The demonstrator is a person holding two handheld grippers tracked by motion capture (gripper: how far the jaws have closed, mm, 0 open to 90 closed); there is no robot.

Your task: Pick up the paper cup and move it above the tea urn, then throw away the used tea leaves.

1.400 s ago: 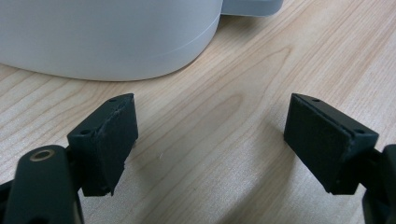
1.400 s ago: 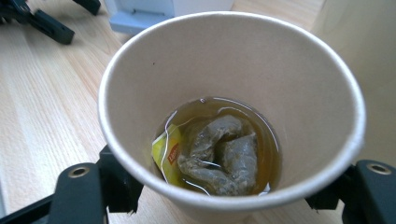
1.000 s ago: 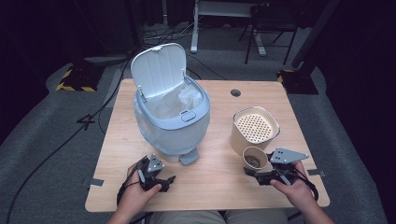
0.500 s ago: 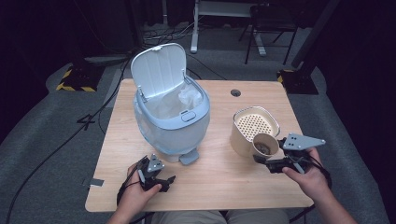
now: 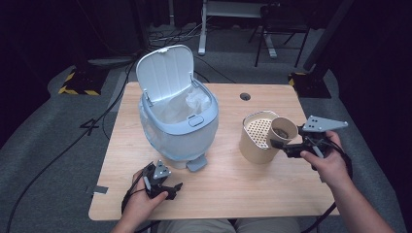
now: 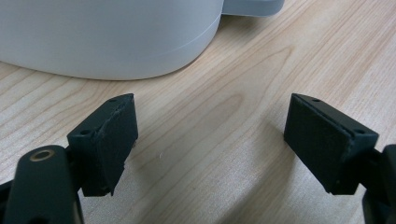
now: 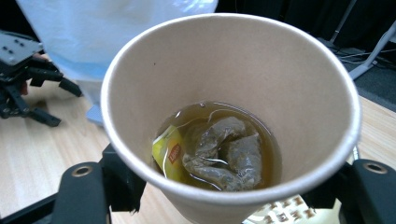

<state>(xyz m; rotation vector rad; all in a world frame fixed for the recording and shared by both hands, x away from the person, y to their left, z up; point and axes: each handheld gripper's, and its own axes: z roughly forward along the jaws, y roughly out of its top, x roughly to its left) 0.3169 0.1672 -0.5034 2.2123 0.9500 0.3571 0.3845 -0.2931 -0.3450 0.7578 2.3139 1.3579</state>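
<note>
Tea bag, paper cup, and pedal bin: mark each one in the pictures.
tea bag [image 7: 224,151], right gripper view, on the soaked pouch in the liquid.
paper cup [image 7: 280,79], right gripper view, on its bare inner wall.
pedal bin [image 5: 167,73], high view, on the underside of its raised lid.

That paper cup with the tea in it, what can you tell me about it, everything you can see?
The paper cup is plain brown paper with a rolled rim and no lid. It holds a little amber tea at the bottom, with a soaked tea bag and its yellow tag lying in it. The right gripper clamps it from both sides with its black jaws and holds it in the air above the tan strainer canister, tipped slightly toward the camera on that gripper.
</note>
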